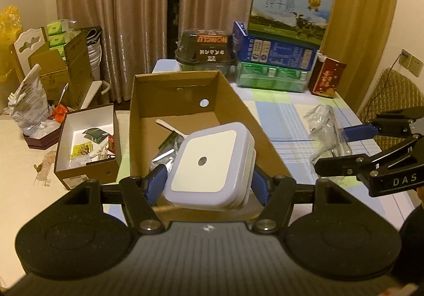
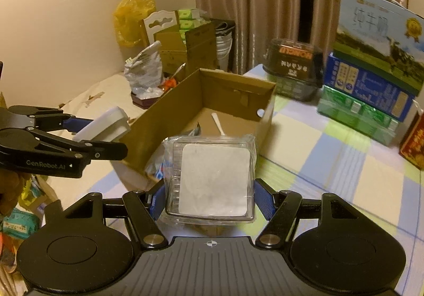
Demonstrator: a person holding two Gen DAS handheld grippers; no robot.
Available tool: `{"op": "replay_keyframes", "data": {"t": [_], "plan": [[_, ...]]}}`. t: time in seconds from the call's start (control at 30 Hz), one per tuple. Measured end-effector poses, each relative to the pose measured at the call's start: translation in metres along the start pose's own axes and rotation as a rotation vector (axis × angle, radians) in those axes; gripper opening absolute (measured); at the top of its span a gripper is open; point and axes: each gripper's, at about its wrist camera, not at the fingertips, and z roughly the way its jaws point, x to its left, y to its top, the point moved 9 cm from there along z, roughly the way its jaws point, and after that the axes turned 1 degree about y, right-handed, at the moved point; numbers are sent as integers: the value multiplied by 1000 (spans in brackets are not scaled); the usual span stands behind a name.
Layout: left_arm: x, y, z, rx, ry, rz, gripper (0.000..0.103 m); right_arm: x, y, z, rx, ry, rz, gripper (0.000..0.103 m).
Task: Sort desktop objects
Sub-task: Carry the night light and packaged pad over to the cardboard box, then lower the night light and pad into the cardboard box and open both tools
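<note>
The left gripper pinches a white square night light above the near end of the open cardboard box, seemingly for dropping in. The right gripper clamps its clear plastic case, apparently separated, over the checked tablecloth beside the box.

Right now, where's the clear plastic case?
The clear plastic case is gripped in the right claw, held just in front of the open cardboard box, to the right of the left claw's white night light.
</note>
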Motion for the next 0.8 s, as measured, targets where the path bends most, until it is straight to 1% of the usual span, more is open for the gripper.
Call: {"op": "replay_keyframes", "data": {"t": [0.2,0.37,0.53,0.8], "plan": [[16,12,29,15,9,-4,63,-5,23,33,1,-14,-16,65],[28,17,50,32,10,-11,63,-10,35,56,8,-19,-23,65],[34,21,64,42,10,-12,63,-13,43,74,15,-21,-26,65],[42,25,84,55,11,-10,63,-23,47,93,21,-30,-17,65]]}}
